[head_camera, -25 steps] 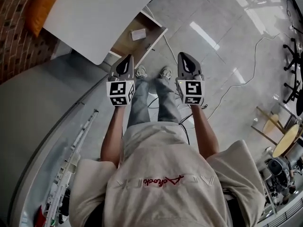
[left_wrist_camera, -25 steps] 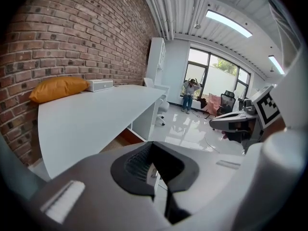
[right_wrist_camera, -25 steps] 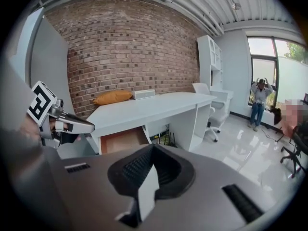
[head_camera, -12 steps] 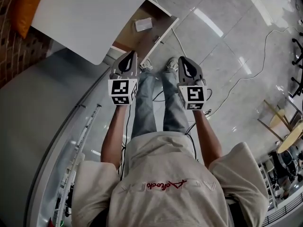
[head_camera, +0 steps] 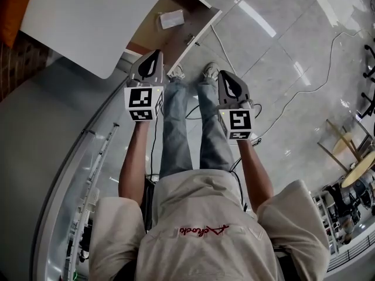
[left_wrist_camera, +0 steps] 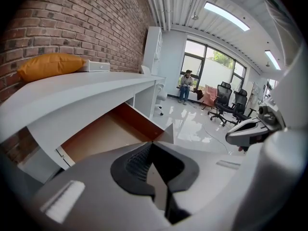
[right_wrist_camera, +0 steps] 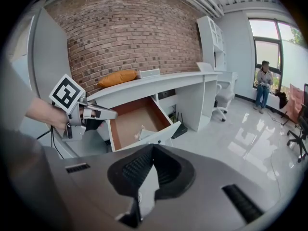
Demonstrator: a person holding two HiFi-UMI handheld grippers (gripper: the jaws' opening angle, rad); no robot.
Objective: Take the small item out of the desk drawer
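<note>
**Step in hand: approach.** The drawer (head_camera: 167,40) of the white desk (head_camera: 88,16) stands open. The small item (head_camera: 171,19), a flat white piece, lies on the drawer floor and is not yet touched.

**Gripper state.** The left gripper (head_camera: 158,52) has its jaws fully together with nothing between them. The right gripper (head_camera: 222,75) also has its jaws together and carries nothing. Both point forward and downward toward the drawer.

**Positions, head view.**
- The left gripper's tips appear over the near corner of the drawer. The small item lies at 1 o'clock from them.
- The right gripper hangs over the floor beside the drawer front. The item lies at 11 o'clock from it, well apart.
- In the right gripper view the item (right_wrist_camera: 141,132) shows at 12 o'clock above the jaw tips, just behind the drawer front.

**Next move (judgement).**
1. 1 gripper must open its jaws before it enters the drawer.
2. It should pass over the front panel, straddle the item and close on it.
3. The item looks thin, so the jaws probably need to reach the drawer floor to catch an edge.
</note>
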